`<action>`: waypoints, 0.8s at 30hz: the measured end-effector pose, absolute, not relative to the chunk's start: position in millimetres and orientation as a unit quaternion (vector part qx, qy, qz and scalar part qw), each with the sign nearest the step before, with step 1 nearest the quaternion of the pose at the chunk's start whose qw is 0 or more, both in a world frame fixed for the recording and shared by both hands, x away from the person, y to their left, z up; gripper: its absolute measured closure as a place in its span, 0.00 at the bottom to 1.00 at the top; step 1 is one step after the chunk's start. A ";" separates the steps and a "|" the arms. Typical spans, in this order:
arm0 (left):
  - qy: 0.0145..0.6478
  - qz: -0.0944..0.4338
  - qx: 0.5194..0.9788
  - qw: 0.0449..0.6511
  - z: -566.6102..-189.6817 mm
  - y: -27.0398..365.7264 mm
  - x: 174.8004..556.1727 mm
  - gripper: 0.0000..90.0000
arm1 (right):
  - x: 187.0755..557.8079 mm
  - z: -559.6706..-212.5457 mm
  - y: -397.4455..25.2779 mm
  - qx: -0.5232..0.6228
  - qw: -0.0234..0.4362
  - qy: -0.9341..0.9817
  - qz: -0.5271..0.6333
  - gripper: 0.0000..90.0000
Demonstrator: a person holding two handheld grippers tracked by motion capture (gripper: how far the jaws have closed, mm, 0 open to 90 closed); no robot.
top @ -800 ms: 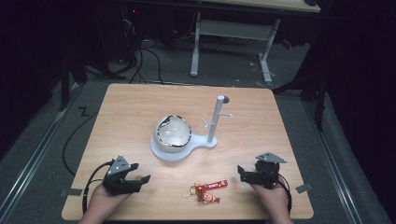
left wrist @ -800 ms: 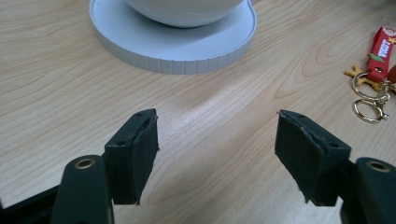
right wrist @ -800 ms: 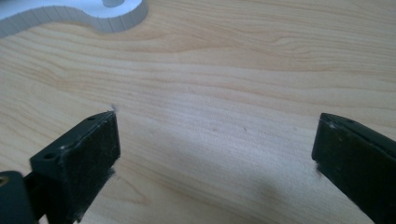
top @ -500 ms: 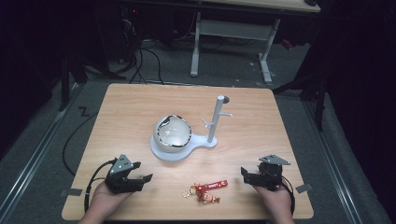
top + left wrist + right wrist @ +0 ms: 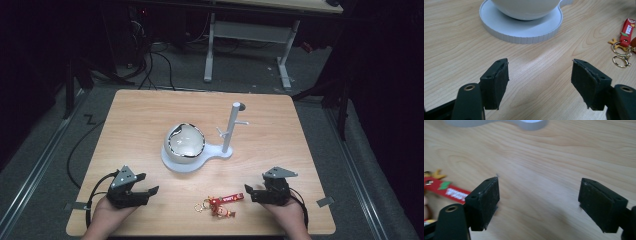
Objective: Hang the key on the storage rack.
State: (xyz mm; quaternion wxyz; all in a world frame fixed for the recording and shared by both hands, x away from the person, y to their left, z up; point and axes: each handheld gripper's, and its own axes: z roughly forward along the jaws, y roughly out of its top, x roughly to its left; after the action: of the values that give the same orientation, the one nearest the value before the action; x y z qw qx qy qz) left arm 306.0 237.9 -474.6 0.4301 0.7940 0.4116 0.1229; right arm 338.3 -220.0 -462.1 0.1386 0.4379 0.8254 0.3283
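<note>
Keychain (image 5: 220, 204) unmoved on worktop (image 5: 140, 120), in front of white stand (image 5: 196, 159). Left gripper (image 5: 148, 192) and right gripper (image 5: 248, 193) flank it, jaws spread, empty; right gripper backed off slightly.

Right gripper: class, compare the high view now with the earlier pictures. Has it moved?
Yes, slightly. The right gripper has edged left in the high view, towards the red keychain, which lies where it was on the table.

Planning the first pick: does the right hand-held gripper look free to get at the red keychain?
Probably yes. The right hand-held gripper is open, low over the table, and the keychain lies just beside it with bare wood between them.
</note>
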 end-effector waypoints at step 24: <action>0.407 0.119 0.797 0.431 -474.5 238.2 303.7 0.35 | 318.1 -477.0 -167.8 0.319 0.100 0.897 0.288 0.55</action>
State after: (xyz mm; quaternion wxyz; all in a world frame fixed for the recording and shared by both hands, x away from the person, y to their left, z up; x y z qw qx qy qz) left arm 303.7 238.2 -474.5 0.4310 0.7966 0.4069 0.1190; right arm 318.1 -167.8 -477.0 0.1000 0.3190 0.8973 0.2882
